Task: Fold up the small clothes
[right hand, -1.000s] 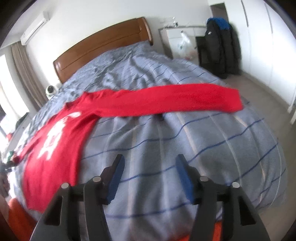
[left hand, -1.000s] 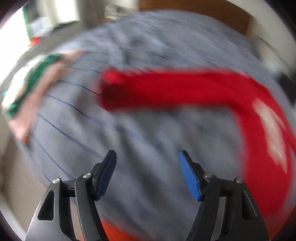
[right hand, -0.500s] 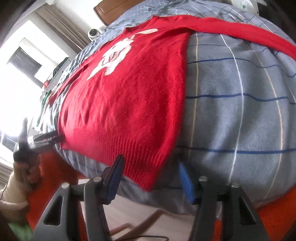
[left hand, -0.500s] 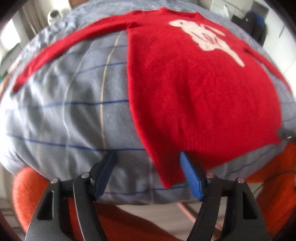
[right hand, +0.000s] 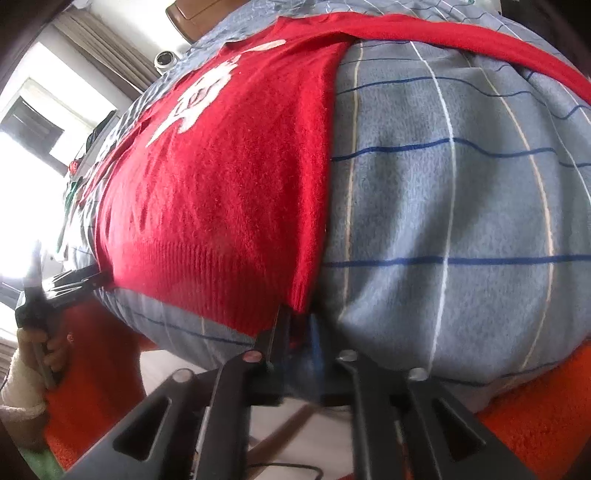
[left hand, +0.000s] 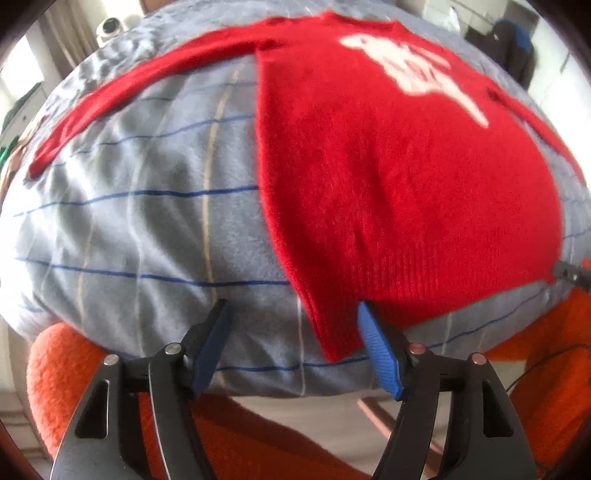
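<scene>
A red knit sweater (left hand: 399, 177) with a white print lies flat on the grey striped bedcover (left hand: 147, 229), sleeves spread out. My left gripper (left hand: 291, 343) is open, its jaws on either side of the sweater's lower left hem corner (left hand: 332, 347) at the bed's near edge. My right gripper (right hand: 295, 332) is shut on the sweater's lower right hem corner (right hand: 295, 299). The sweater also fills the right wrist view (right hand: 229, 177). The left gripper shows in the right wrist view (right hand: 74, 280), and the right gripper's tip at the edge of the left wrist view (left hand: 570, 275).
An orange fluffy blanket (left hand: 62, 373) hangs below the bedcover's near edge. A wooden headboard (right hand: 195, 11) and a white camera (right hand: 164, 61) are at the far end. A dark bag (left hand: 517, 48) stands far right.
Both grippers came in close to the sweater's bottom hem corners. The right gripper closed on its corner. The left gripper stayed open and edged nearer its corner.
</scene>
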### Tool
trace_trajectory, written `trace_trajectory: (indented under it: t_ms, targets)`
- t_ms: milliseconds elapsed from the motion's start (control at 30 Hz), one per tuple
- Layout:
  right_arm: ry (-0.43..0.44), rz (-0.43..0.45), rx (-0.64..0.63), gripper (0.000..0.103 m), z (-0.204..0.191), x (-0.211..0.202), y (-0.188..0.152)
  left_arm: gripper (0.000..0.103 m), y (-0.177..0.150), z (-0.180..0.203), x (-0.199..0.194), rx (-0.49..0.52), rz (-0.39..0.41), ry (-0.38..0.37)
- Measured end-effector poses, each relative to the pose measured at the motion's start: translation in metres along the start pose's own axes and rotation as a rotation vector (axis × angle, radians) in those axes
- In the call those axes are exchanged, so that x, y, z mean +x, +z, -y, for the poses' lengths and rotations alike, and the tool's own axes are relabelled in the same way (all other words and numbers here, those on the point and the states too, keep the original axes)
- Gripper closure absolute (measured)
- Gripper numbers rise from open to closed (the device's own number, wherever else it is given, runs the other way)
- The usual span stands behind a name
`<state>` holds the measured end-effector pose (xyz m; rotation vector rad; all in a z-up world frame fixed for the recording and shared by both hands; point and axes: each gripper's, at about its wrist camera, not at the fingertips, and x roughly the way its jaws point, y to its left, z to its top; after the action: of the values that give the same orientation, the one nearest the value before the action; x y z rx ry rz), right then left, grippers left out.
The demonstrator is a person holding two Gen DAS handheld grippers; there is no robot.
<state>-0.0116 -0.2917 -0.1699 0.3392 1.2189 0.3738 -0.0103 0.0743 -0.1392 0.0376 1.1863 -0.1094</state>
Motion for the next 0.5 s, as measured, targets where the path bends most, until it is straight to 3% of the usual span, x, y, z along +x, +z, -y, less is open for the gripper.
trace_trajectory:
  t_ms: [100,200,267,400,500]
  targets:
    - [-0.027,0.051,0.014,0.073,0.003,-0.017,-0.001,0.028,0.001,-0.017,-0.025,-0.056,0.063,-0.045]
    - [-0.111,0.181,-0.005,0.069,0.006,-0.047,0.0,0.023,0.02,-0.022,-0.043,-0.089,0.156,-0.061]
    - [-0.172,0.28,-0.021,0.059,0.008,-0.062,0.008,0.018,0.032,-0.024,-0.051,-0.098,0.203,-0.067]
    - [-0.237,0.398,-0.048,0.057,0.01,-0.069,0.026,0.015,0.062,-0.033,-0.048,-0.108,0.317,-0.039]
    - [-0.259,0.447,-0.039,0.057,0.019,-0.062,0.033,0.015,0.066,-0.044,-0.03,-0.132,0.349,-0.006]
